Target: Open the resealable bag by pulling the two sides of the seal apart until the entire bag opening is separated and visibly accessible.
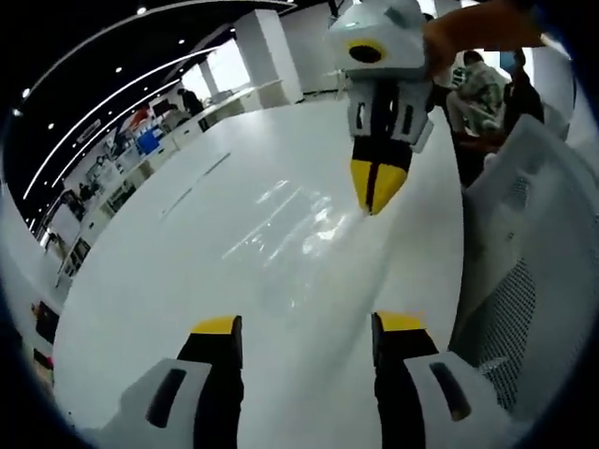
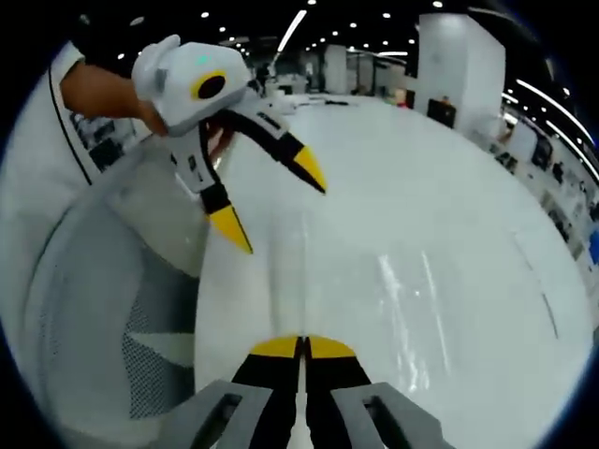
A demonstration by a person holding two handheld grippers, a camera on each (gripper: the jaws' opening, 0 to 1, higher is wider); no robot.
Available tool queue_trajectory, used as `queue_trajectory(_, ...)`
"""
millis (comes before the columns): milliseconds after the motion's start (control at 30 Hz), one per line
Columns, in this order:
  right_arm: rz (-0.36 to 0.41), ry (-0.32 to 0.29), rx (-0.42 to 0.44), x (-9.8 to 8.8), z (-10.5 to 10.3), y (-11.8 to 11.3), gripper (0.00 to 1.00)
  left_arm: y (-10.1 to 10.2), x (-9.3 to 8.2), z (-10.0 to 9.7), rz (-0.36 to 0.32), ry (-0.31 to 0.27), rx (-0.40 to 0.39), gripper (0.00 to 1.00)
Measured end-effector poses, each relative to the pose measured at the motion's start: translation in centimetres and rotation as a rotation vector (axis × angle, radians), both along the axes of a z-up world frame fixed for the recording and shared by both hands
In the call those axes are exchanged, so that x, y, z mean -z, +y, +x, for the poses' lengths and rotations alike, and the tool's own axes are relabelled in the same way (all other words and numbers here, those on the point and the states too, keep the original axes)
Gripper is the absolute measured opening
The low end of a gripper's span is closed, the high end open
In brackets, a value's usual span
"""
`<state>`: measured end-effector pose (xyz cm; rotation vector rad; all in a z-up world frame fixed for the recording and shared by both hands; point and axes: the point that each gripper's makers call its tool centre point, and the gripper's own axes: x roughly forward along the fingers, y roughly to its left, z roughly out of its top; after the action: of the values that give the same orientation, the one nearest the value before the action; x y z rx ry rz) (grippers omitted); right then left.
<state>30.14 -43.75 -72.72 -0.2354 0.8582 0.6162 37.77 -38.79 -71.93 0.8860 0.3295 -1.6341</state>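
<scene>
Clear bag stretches lengthwise from the right gripper.

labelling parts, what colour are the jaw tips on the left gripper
Yellow tips on black jaws, clearest on the left gripper in the right gripper view, standing open above the table.

Large open hall: white table, white mesh chair beside it, white columns, linear ceiling lights, dark ceiling.

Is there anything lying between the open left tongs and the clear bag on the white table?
Nothing visible. The left tongs hang open over the bag, whose far edge the right tongs pinch.
</scene>
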Motion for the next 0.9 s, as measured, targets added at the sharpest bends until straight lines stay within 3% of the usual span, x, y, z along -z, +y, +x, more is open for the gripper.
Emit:
queue_trajectory(400, 0.08, 0.038, 0.021, -0.8, -0.1, 0.9, 0.0, -0.4, 0.0, -0.5, 0.002, -0.148, 0.143, 0.26)
queue_trajectory(633, 0.113, 0.074, 0.021, -0.9, -0.5, 1.7, 0.0, -0.2, 0.3, -0.8, 0.02, -0.168, 0.185, 0.11)
queue_trajectory(900, 0.153, 0.105, 0.065, -1.0, -0.5, 1.6, 0.0, 0.0, -0.1, -1.2, 0.0, -0.197, 0.219, 0.08)
